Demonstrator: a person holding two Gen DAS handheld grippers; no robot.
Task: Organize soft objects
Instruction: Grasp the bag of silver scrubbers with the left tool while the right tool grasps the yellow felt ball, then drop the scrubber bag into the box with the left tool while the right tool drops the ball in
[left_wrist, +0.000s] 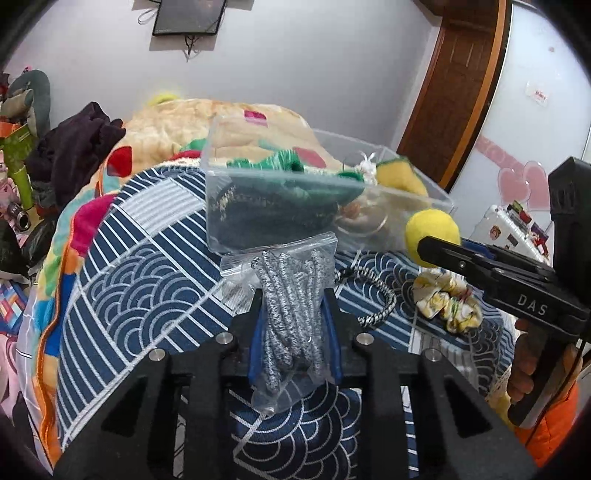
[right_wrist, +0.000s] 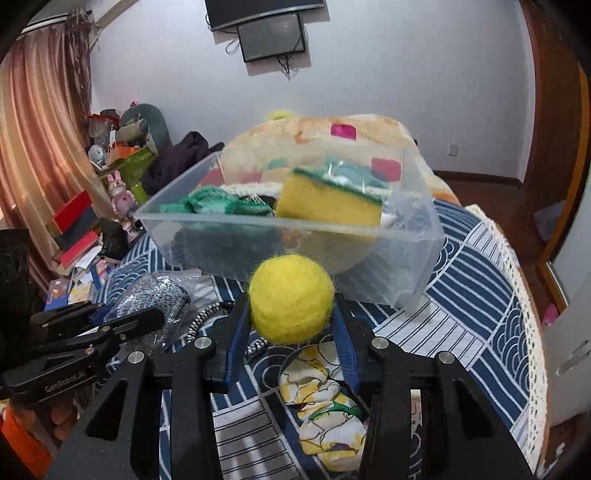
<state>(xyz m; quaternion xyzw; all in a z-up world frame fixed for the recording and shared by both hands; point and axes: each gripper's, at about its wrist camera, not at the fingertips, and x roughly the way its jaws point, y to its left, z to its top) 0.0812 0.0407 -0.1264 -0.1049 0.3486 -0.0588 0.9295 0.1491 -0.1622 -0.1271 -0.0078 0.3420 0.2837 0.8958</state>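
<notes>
A clear plastic bin (left_wrist: 221, 206) (right_wrist: 424, 254) stands on the blue patterned cloth and holds a yellow-green sponge (right_wrist: 328, 203) (left_wrist: 397, 173), green cloth (left_wrist: 288, 166) (right_wrist: 210, 203) and dark items. My left gripper (left_wrist: 293, 295) is shut on a zip bag of grey speckled cord (left_wrist: 291, 302), just in front of the bin; the bag also shows in the right wrist view (right_wrist: 155, 295). My right gripper (right_wrist: 291, 306) is shut on a yellow felt ball (right_wrist: 291, 299) (left_wrist: 432, 232), near the bin's front wall.
A yellow-patterned scrunchie (right_wrist: 325, 402) (left_wrist: 447, 299) and a black-white cord loop (left_wrist: 376, 299) lie on the cloth (left_wrist: 140, 288). A plush blanket (left_wrist: 229, 118) lies behind the bin. Clutter and a curtain (right_wrist: 40, 147) are at the left, a wooden door (left_wrist: 458, 74) at the right.
</notes>
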